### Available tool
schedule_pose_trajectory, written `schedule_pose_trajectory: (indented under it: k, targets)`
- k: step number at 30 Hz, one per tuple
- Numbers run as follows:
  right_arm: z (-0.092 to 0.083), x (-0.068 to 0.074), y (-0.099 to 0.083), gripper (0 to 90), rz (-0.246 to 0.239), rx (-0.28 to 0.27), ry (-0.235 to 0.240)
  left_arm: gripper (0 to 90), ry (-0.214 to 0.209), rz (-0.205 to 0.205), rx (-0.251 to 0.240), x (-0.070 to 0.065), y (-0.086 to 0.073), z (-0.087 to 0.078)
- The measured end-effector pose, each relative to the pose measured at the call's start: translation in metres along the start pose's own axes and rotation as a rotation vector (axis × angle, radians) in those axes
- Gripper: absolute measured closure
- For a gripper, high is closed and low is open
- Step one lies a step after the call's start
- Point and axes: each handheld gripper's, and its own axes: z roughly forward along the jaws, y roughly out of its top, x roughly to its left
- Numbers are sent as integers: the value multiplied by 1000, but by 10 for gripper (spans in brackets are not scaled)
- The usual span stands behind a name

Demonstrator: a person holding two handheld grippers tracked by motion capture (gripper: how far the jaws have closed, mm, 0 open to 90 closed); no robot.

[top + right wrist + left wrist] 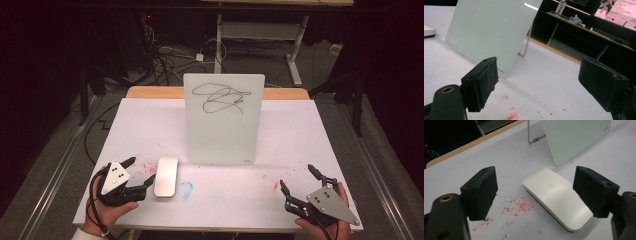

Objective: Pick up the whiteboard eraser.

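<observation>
A small glass whiteboard (223, 118) stands propped upright at the middle of the table, with a black scribble (220, 97) near its top. A flat white eraser (166, 176) lies in front of its left corner. My left gripper (141, 171) rests on the table just left of the eraser, open, with the eraser (556, 197) lying a little ahead of its pads (482, 192), closer to the right-hand one. My right gripper (299, 179) sits open at the front right. Ahead of its pads (485, 82) leans the whiteboard (491, 32) on its wire stand.
White paper (280, 145) covers the table, with red marker specks (150, 162) near the eraser, a blue smudge (186, 188) and a red smear (275, 186). The wooden table edge (150, 92) shows behind. Cables and desk legs lie on the floor beyond.
</observation>
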Motion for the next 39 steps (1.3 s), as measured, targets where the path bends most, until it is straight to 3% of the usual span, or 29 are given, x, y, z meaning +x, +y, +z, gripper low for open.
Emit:
schedule_pose_trajectory:
  k: [9, 12, 14, 17, 19, 21, 22, 23, 24, 26, 32, 34, 39]
  targets:
    - [6, 2, -2, 167, -29, 49, -30, 204, 4, -29, 54, -2, 3, 2]
    - [8, 2, -3, 172, -25, 60, -32, 204, 19, -59, 98, -3, 7, 4]
    - [8, 3, -4, 182, -29, 68, -38, 204, 12, -101, 139, -3, 11, 6]
    - [11, 4, -6, 182, -39, 90, -37, 187, 32, -164, 265, -8, 27, 16]
    - [13, 6, -6, 186, -53, 106, -40, 182, -1, -210, 304, -10, 31, 24]
    - [14, 8, -6, 186, -72, 109, -42, 182, -5, -218, 320, -12, 32, 28]
    - [14, 9, -6, 186, -82, 109, -40, 183, -7, -233, 352, -14, 35, 37]
    - [14, 10, -6, 186, -90, 112, -42, 183, -7, -233, 352, -14, 35, 37]
    - [15, 11, -7, 186, -89, 117, -43, 183, -37, -264, 372, -16, 38, 45]
    - [15, 11, -7, 186, -98, 118, -40, 183, -48, -283, 394, -18, 40, 55]
    - [16, 12, -8, 186, -120, 124, -47, 182, -23, -314, 448, -17, 41, 77]
    - [16, 13, -8, 185, -127, 127, -44, 182, -27, -342, 469, -15, 40, 87]
    - [18, 14, -9, 185, -145, 135, -41, 163, -11, -340, 502, -17, 36, 101]
